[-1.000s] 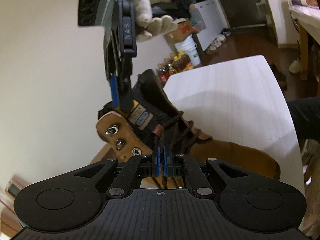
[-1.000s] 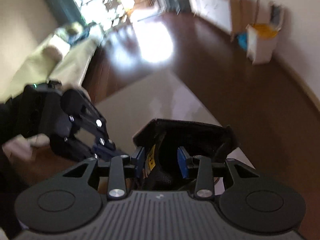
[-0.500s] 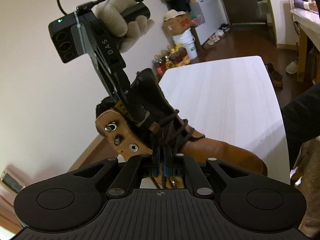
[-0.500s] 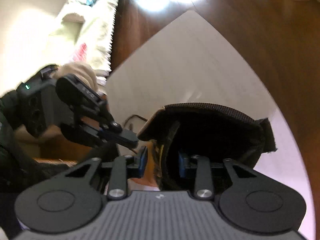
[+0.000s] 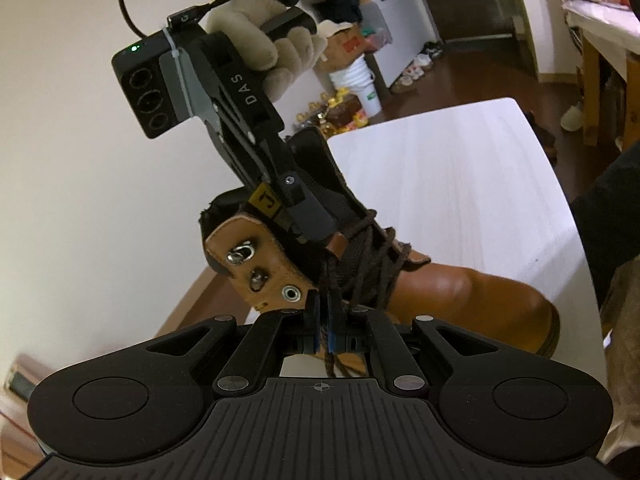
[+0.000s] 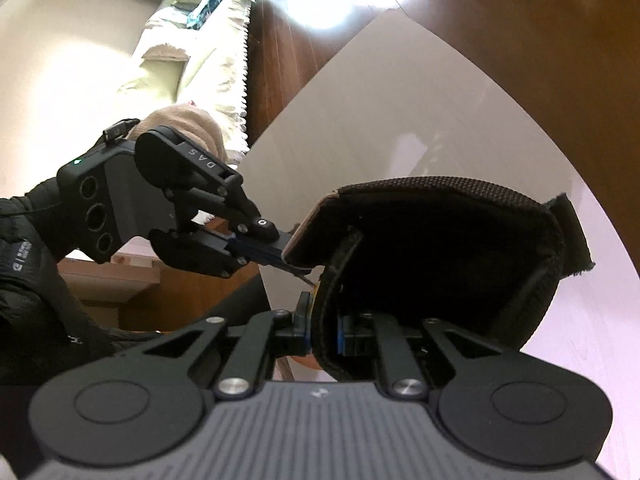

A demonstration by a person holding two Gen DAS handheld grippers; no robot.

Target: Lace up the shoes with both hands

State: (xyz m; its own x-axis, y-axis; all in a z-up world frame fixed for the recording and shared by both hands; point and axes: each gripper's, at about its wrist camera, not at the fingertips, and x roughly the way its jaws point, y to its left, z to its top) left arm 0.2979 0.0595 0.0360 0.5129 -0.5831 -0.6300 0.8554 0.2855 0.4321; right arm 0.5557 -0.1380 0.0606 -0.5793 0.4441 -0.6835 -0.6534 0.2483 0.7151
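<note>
The right gripper, held wide above the boot a second ago, is now brought down astride the tongue and its jaws are closing on it. The left gripper is kept clamped on the dark lace, the boot being stood on the white counter. With the tongue steadied, lacing through the upper hooks can likely be continued.

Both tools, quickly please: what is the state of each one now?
Left tool: closed on the lace.
Right tool: closing, with the boot collar between its jaws.
</note>
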